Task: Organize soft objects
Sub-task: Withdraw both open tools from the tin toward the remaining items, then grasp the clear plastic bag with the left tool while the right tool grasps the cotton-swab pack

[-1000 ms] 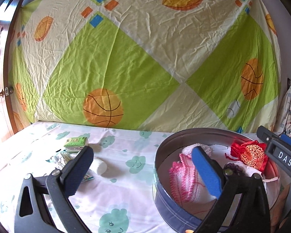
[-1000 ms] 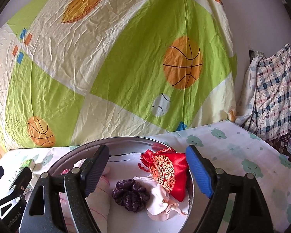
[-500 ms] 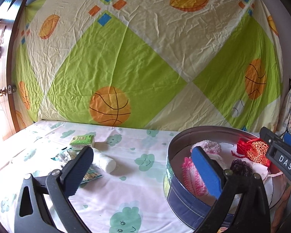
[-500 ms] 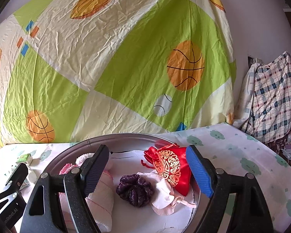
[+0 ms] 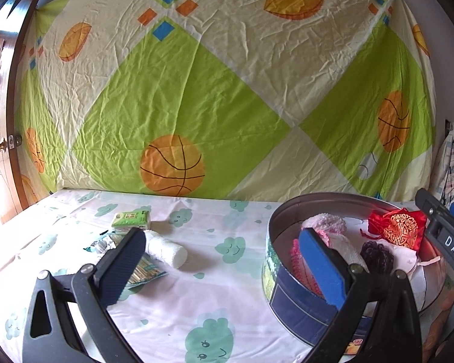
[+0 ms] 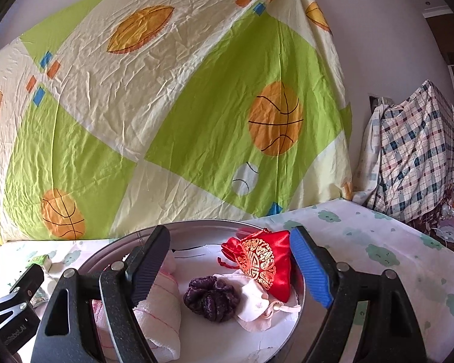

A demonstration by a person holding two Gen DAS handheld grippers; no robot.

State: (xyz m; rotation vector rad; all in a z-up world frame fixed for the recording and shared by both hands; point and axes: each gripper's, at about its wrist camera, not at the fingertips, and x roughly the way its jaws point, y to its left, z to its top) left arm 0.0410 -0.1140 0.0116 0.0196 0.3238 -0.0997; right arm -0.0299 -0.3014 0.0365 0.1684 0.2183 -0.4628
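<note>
Hovering wide and empty, the right gripper (image 6: 227,269) frames a round tin (image 6: 196,225) holding a purple scrunchie (image 6: 210,298), pink pouch (image 6: 255,305), rolled towel (image 6: 159,311) and, toward 1 o'clock, a red embroidered pouch (image 6: 264,260). The left gripper (image 5: 224,264), equally spread, faces a white roll (image 5: 166,248) at 11 o'clock, a green tissue pack (image 5: 131,219) beyond, before the basketball-print sheet (image 5: 196,90).

left gripper (image 5: 224,263) and right gripper (image 6: 230,263) both gape wide, holding nothing, side by side.
</note>
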